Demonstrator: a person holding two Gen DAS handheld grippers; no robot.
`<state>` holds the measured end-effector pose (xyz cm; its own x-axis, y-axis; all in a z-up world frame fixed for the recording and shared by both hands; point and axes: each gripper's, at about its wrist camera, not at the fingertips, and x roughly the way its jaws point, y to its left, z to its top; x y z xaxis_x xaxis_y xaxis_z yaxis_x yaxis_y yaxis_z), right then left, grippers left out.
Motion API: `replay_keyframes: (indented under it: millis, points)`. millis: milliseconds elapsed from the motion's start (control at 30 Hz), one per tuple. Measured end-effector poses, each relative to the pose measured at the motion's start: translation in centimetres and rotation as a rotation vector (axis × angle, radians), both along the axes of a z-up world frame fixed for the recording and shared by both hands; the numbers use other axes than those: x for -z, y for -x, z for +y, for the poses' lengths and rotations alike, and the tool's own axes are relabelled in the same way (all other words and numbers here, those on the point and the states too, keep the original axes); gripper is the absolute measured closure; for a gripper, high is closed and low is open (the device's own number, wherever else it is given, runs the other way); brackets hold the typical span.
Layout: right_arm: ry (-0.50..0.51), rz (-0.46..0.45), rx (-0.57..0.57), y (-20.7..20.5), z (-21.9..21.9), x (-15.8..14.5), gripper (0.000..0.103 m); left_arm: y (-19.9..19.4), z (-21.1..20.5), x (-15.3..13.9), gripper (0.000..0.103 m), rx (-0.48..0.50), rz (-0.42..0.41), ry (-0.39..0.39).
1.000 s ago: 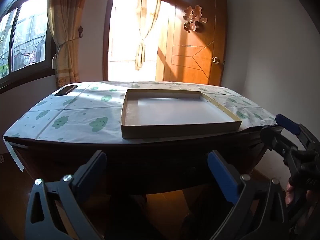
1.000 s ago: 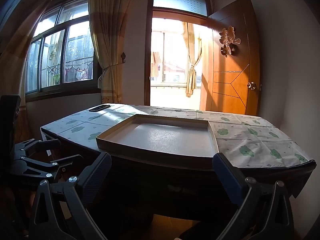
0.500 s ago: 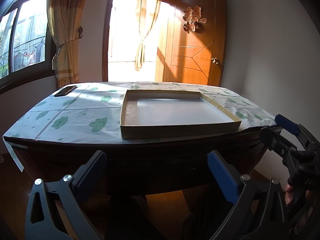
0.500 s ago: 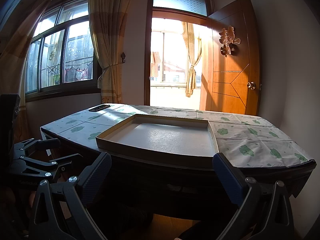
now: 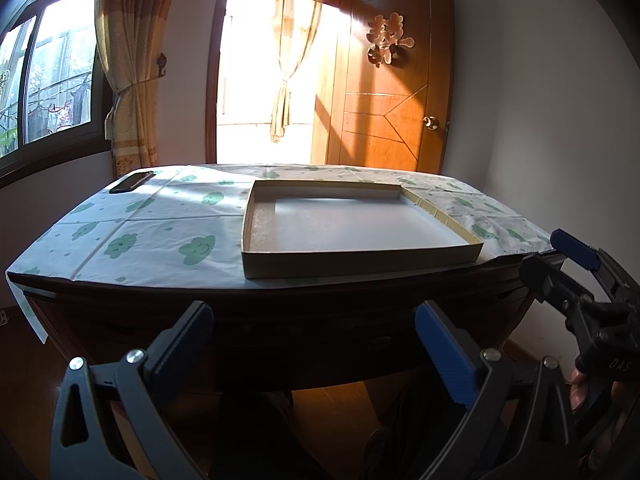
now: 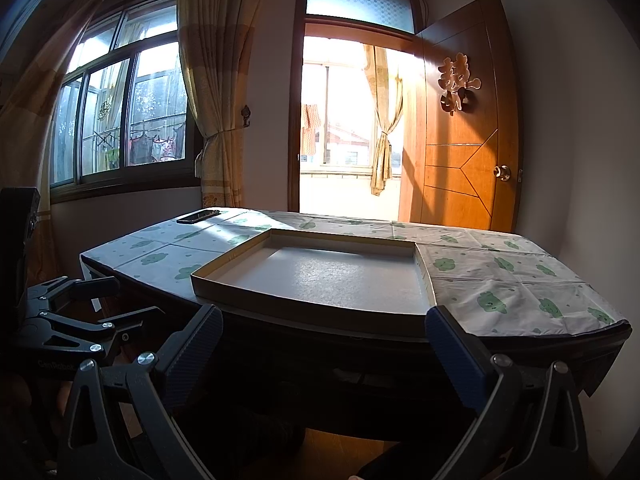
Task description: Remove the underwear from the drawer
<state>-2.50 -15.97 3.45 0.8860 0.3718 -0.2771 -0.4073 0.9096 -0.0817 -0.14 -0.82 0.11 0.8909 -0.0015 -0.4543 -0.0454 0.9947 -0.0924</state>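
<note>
Fingers [image 5: 580, 388] on right tool [image 5: 560, 256]: left view only.

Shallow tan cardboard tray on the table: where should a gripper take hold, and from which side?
The near wall of the shallow tan cardboard tray, approached from the near side, one finger inside and one outside. It is thin, upright and bare, and faces the open left gripper and right gripper; the tray lies flat on the cloud-print tablecloth.

I see table [image 5: 132, 236] ahead, cloth [image 5: 168, 216] on top. Flat box [image 5: 360, 260] sits on cloth, near front edge, right of middle. Phone [image 5: 132, 182] at far left corner. Door [image 5: 396, 80] behind table, window [image 6: 120, 116] at left.
</note>
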Motion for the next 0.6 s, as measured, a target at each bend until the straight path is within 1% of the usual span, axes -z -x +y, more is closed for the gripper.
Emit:
replay_keyframes:
  millis: [600]
  points:
    - [0.007,-0.001,0.002,0.25,-0.02,-0.11,0.000,0.06,0.10,0.00,0.000,0.001,-0.001,0.001]
